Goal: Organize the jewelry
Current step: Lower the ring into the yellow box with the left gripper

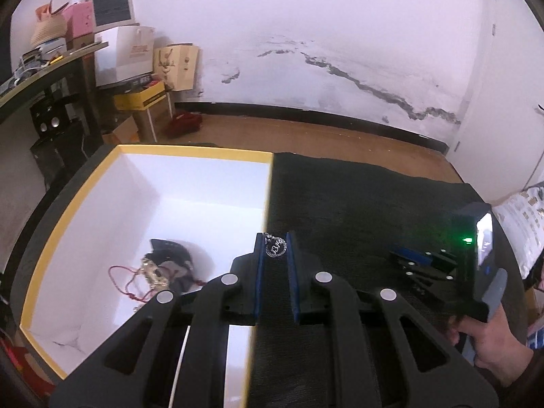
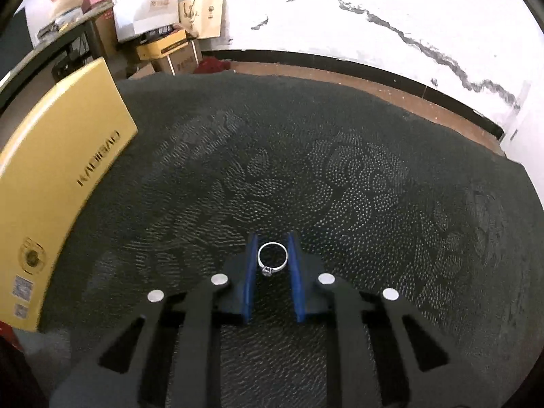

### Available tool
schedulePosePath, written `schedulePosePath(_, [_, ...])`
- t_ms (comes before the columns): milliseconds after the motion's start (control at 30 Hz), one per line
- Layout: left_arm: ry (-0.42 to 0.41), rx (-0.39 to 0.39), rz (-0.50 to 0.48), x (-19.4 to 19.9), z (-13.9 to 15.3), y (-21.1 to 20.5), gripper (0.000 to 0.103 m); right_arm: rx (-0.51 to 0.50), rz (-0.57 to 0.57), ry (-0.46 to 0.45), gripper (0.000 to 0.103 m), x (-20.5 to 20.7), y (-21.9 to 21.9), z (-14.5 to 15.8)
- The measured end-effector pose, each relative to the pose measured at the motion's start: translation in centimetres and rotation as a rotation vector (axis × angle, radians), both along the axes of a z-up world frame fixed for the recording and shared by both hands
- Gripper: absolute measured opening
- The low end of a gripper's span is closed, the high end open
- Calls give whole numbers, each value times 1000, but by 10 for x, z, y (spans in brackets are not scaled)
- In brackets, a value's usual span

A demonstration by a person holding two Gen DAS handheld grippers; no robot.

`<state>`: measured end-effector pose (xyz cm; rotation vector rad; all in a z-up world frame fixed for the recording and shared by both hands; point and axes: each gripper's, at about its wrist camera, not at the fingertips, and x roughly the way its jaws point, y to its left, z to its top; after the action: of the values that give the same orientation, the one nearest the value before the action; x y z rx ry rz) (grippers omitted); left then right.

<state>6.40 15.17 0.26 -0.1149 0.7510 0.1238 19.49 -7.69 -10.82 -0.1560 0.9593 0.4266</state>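
In the left wrist view my left gripper (image 1: 276,242) is shut on a small round sparkling pendant (image 1: 276,249), held above the right wall of an open white box with a yellow rim (image 1: 78,204). On the box floor lie a red cord (image 1: 120,277), a gold piece (image 1: 153,273) and a dark pouch (image 1: 171,255). In the right wrist view my right gripper (image 2: 272,243) is shut on a silver ring (image 2: 272,255) with a small stone, low over the dark patterned cloth (image 2: 306,156). I cannot tell whether the ring touches the cloth. The right gripper (image 1: 409,260) also shows at the right of the left view, with a hand (image 1: 489,343) on its handle.
The box's yellow outer side (image 2: 61,176) stands left of my right gripper. The dark cloth (image 1: 357,204) covers the table to its far edge; beyond it are wooden floor (image 1: 306,136) and a stained white wall. Cartons and bags (image 1: 136,57) are stacked at the far left.
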Motion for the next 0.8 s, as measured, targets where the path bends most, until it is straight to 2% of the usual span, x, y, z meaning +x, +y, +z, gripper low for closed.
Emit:
schedulePosePath(233, [-22, -20, 43, -20, 23, 31, 12, 76, 11, -71, 18, -31, 7, 65])
schedulePosePath(300, [-55, -12, 78, -31, 36, 47, 13, 98, 24, -98, 18, -44, 10, 84])
schedulePosePath(467, [-100, 34, 196, -47, 50, 87, 12, 127, 46, -122, 18, -64, 19, 106])
schedulePosePath(600, [-29, 22, 269, -39, 31, 118, 12, 130, 69, -135, 18, -74, 28, 114])
schedulePosePath(800, [166, 9, 289, -15, -24, 145, 12, 132, 111, -132, 18, -82, 54, 114])
